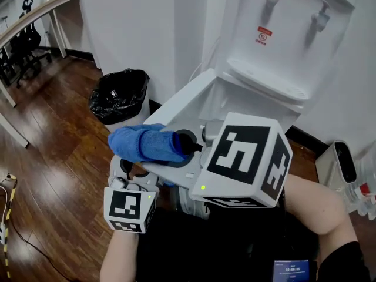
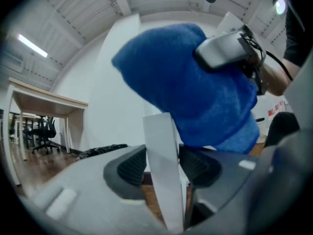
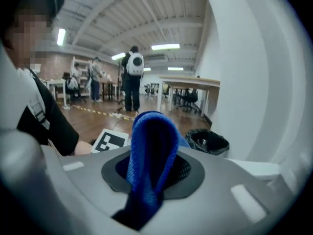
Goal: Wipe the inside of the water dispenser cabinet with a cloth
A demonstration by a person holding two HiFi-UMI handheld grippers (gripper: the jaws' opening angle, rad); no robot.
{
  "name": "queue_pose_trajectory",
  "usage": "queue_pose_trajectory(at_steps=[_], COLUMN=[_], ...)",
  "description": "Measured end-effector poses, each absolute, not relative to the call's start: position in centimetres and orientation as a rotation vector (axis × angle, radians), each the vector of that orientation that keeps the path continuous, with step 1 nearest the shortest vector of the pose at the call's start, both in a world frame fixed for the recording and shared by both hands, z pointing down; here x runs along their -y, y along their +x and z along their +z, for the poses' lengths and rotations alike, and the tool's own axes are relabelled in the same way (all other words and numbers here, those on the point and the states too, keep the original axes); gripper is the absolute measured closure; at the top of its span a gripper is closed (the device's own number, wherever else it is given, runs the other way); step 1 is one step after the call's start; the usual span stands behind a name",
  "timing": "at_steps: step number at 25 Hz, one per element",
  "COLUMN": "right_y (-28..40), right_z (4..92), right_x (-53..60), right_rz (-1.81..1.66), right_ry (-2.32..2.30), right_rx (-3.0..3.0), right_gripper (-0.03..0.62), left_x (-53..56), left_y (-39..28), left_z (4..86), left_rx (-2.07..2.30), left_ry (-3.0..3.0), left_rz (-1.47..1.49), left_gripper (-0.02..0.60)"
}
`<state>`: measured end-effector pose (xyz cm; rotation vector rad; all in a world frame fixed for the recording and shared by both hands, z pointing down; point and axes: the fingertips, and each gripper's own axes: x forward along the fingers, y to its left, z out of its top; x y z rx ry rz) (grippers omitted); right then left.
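Right gripper clamps cloth; left gripper pinches door, per its view alone.

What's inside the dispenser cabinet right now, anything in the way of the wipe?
Only a pale strip of the cabinet opening shows, with nothing made out in it. The open cabinet door, the blue cloth and the right gripper cover the rest.

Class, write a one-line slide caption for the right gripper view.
The right gripper clamps a folded blue cloth, with a bin behind.

Blue cloth, white cabinet door
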<state>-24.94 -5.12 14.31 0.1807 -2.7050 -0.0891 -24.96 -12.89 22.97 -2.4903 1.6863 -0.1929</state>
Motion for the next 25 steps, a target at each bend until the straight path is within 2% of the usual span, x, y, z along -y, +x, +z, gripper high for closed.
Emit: queue_pose_trajectory(at_steps=[3, 9, 19, 22, 25], right_y=[-22.3, -12.3, -2.0, -1.2, -4.1], right_z=[14.4, 17.4, 26.0, 25.7, 23.7], right_x=[6.9, 18.1, 27.8, 28.7, 27.8], right_rz=[-0.043, 0.099, 0.284, 0.231, 0.093], right_ry=[0.258, 0.941, 1.62, 1.645, 1.521], right_rx=[2.922, 3.015, 2.75, 2.738, 2.794], right_gripper=[0.496, 0.497, 0.5, 0.5, 0.5], left_x=[12.8, 13.1, 13.7, 13.7, 13.9], left_y=[-24.8, -24.9, -26.2, -26.3, -26.6], left_z=[22.8, 22.3, 22.5, 22.6, 23.0], left_rx=[-1.66, -1.65, -1.73, -1.687, -1.601], left_ry=[-2.543, -2.739, -2.669, -2.695, -2.799], left_rz=[-0.142, -0.006, -0.02, -0.012, 0.052], left_gripper=[0.373, 0.377, 0.373, 0.373, 0.374])
